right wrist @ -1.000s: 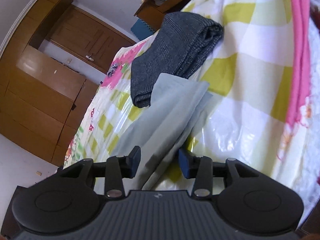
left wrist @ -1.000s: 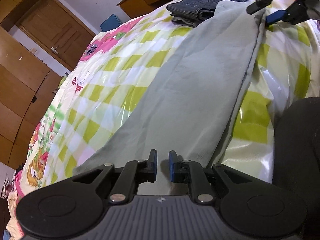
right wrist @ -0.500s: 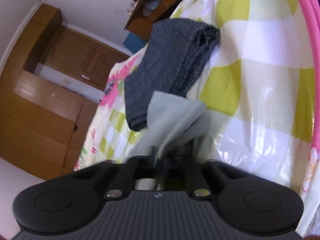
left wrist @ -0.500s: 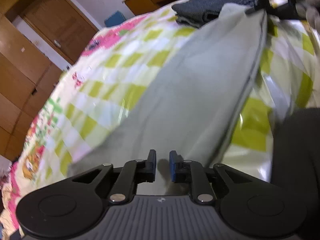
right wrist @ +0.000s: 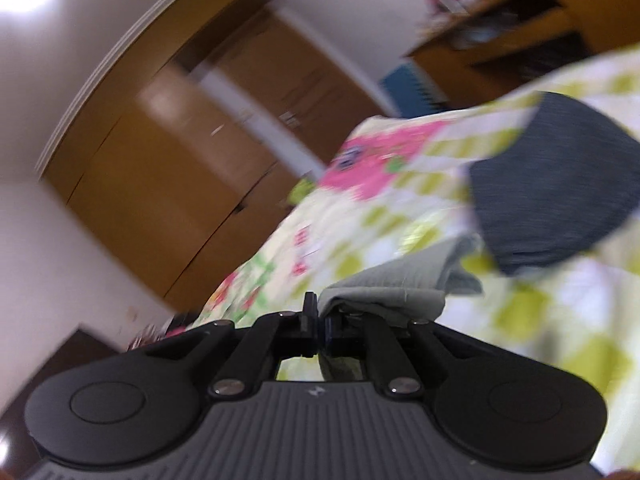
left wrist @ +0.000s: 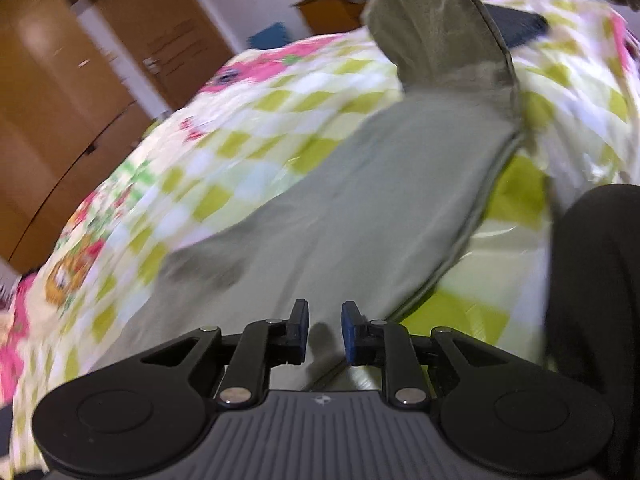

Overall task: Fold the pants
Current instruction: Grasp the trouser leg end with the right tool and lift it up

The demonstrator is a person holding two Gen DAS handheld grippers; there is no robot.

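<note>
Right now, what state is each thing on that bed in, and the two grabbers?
Grey pants: spread on the bed, far end lifted off it.
Dark garment: folded, lying on the bed.
Right gripper: shut on the pants' edge.
Left gripper: jaws apart over the pants, gripping nothing.
Wardrobe doors: closed.

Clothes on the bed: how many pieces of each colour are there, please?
Pale grey-green pants, partly lifted: 1
Dark grey folded garment: 1
Total: 2
</note>
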